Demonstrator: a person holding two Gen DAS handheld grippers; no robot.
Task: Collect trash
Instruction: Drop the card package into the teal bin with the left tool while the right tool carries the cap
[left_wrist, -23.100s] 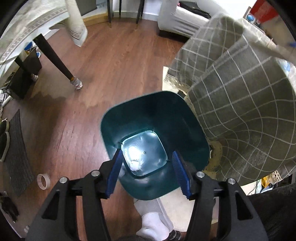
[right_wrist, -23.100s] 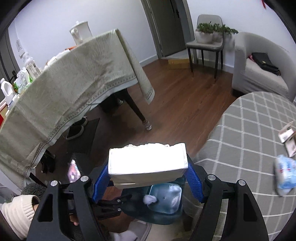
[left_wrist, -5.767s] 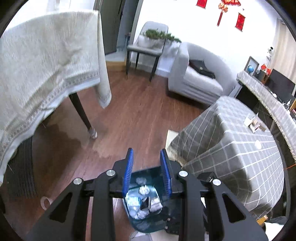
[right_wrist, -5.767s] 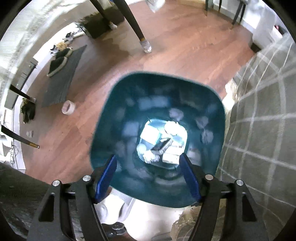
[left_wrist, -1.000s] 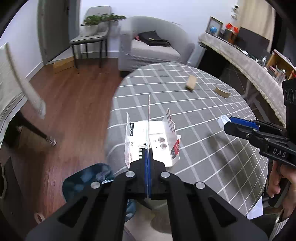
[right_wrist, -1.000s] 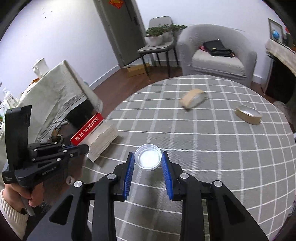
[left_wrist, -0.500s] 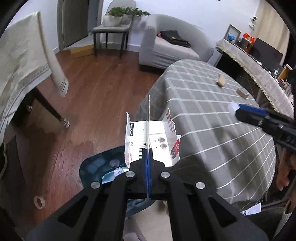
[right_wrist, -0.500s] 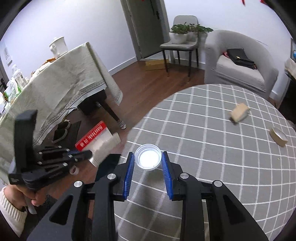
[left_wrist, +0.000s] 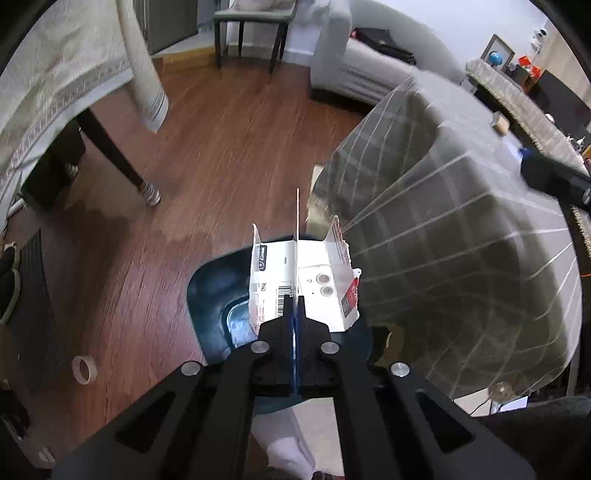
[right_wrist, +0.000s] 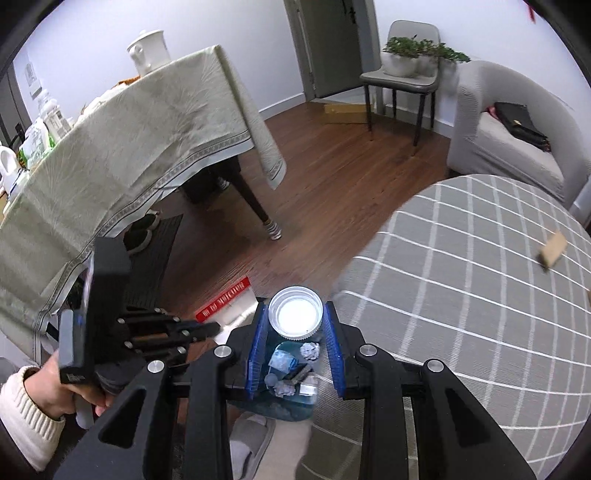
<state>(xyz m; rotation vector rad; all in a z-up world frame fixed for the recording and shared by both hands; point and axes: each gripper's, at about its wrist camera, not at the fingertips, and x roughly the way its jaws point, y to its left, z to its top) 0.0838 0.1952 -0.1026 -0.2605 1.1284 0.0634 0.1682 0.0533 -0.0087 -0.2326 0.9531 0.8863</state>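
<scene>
Left wrist view: left gripper (left_wrist: 296, 310), jaws pressed together on a thin flap of the carton (left_wrist: 295, 280).
Carton: torn open, white, barcode panel on one side and a red patch at its 3 o'clock edge; held upright above the bin (left_wrist: 210, 291).
Bin: dark teal, on the floor (left_wrist: 221, 155), directly under the carton; its mouth shows at 9 o'clock of the carton.
Counter (left_wrist: 461, 258): round, under a grey checked cloth, at 3 o'clock of the bin, cloth hanging just beside the bin rim.
Tape roll (left_wrist: 84, 370): on the floor, at 8 o'clock, well apart from the bin.
Slipper (left_wrist: 286, 452): white, at 6 o'clock, just beside the bin.
Right wrist view: right gripper (right_wrist: 295, 325), jaws clamped on a cap (right_wrist: 295, 317).
Cap: round, white, hollow side facing the camera; held over the bin (right_wrist: 288, 406).
Bin contents: crumpled paper (right_wrist: 309, 350), wrappers and small scraps on the bottom.
Left gripper (right_wrist: 207, 328): at 9 o'clock, gripped by a hand (right_wrist: 51, 398) in a cream sleeve; the carton (right_wrist: 225, 299) shows a red edge at its tip.
Counter (right_wrist: 461, 295): at 3 o'clock; a small tan block (right_wrist: 553, 251) lies near its far edge.
Background: dining table (right_wrist: 129, 122) under a pale cloth at 10 o'clock, chair (right_wrist: 400, 77) with plants at 1 o'clock, grey armchair (right_wrist: 517, 122) at 2 o'clock.
</scene>
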